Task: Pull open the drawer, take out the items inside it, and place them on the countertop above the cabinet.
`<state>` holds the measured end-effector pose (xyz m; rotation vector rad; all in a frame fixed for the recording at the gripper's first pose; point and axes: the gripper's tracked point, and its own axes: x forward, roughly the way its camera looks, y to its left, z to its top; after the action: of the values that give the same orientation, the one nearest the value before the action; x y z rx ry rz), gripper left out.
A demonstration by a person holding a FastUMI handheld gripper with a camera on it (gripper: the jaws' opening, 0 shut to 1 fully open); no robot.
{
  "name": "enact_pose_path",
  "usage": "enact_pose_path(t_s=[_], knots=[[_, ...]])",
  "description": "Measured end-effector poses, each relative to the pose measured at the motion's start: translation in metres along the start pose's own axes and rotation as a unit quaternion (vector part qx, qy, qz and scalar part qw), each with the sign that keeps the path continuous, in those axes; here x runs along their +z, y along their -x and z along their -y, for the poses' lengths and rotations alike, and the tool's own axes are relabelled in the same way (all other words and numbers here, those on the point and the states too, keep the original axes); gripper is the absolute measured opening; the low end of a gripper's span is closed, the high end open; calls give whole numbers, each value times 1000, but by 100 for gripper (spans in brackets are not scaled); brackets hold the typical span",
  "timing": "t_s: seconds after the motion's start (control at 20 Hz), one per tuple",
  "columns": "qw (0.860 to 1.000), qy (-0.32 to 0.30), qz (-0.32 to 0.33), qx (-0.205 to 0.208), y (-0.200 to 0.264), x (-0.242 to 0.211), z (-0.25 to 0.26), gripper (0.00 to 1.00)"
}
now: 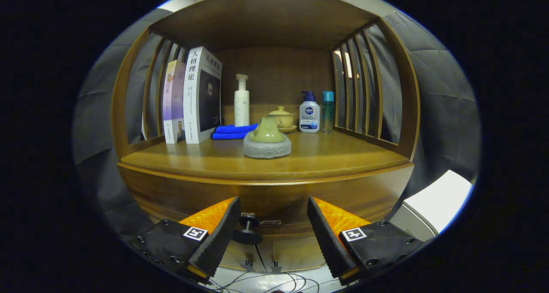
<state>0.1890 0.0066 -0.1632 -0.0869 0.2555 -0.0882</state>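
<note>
One small knob (247,229) on the shut drawer (266,207) sits just inside my left finger; my jaws (271,235) gape empty around it. I judge it stiff and slick, best pinched by its stem.

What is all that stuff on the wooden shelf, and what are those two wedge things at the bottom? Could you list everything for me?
Books: two, white and purple, upright on the countertop's left.
Cloth: one, blue, folded, beside the books.
Pump bottle: one, white, behind the cloth.
Scrubber: one, grey pad with greenish handle, front centre.
Lidded cup: one, yellowish, on a saucer behind the scrubber.
Small pump bottle: one, white with blue top, right rear.
Slim bottle: one, teal, beside it.
Countertop: one, brown wood.
Drawer knob: one, dark, nearer the left finger.
Cables: several, thin, on the floor.
Gripper: one, fingers open, near the knob.
</note>
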Motion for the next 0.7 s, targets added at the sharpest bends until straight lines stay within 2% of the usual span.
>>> enact_pose_path(t_s=[0.15, 0.4, 0.7], knots=[[1000, 26, 11, -10, 26, 20, 8, 98], [999, 25, 41, -10, 89, 57, 4, 98], [999, 0, 49, 18, 151, 77, 0, 97]])
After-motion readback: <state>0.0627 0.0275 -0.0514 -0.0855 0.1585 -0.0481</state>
